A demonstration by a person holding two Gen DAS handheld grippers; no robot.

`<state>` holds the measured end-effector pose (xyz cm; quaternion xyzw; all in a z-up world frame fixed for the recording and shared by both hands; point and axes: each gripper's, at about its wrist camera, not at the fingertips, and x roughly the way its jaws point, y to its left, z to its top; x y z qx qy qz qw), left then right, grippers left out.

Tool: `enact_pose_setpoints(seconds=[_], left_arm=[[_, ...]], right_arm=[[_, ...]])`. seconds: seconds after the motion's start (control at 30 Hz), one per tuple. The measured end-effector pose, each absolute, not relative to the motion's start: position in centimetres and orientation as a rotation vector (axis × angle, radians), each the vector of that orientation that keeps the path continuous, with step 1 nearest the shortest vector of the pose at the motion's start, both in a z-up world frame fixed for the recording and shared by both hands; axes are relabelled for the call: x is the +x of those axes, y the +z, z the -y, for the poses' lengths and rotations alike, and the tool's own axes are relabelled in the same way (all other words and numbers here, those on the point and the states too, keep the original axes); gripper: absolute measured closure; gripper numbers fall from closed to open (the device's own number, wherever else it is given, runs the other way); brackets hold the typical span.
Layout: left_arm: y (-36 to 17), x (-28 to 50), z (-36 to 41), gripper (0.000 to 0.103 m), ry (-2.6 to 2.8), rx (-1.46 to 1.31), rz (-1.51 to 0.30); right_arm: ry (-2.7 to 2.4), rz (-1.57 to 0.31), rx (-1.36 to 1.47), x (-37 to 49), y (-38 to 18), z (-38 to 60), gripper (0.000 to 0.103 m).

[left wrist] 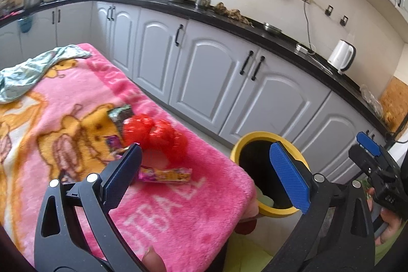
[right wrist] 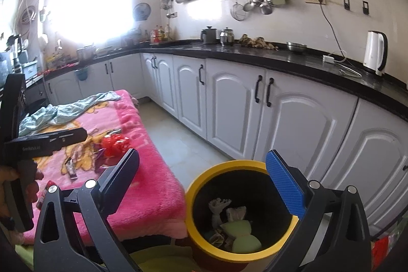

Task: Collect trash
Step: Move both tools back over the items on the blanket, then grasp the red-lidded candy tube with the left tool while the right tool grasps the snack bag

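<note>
A pink blanket (left wrist: 165,216) covers a table. On it lie a red mesh bag (left wrist: 155,134), a pink candy wrapper (left wrist: 165,174) and a dark snack wrapper (left wrist: 119,116). My left gripper (left wrist: 204,170) hovers open over the blanket's right end, nothing between its fingers. A yellow-rimmed bin (right wrist: 237,216) stands beside the table, holding crumpled paper and pale green scraps (right wrist: 239,233). My right gripper (right wrist: 204,180) hangs open just above the bin's mouth, empty. The red mesh bag (right wrist: 114,144) and small wrappers (right wrist: 71,167) also show in the right wrist view.
A light green cloth (left wrist: 28,73) lies at the blanket's far end. White cabinets (right wrist: 280,114) under a black countertop (right wrist: 293,60) run along the wall, with a white kettle (right wrist: 374,52) on top. Tiled floor (right wrist: 183,139) separates table and cabinets.
</note>
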<state>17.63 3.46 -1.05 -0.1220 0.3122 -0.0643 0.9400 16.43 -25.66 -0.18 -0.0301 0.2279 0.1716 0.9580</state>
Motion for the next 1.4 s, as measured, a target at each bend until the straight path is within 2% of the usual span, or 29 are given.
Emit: enact_pose_setpoints(seconds=[0.77, 1.4], left_arm=[[0.9, 13.4, -11.2, 0.011, 0.027, -0.315, -0.557], [-0.7, 10.6, -15.8, 0.011, 0.147, -0.325, -0.583]], right_arm=[[0.514, -0.451, -0.162, 13.6, 0.6, 18.2, 0.006], [0.648, -0.514, -0.249, 13.9, -2.0, 12.1, 0.006]])
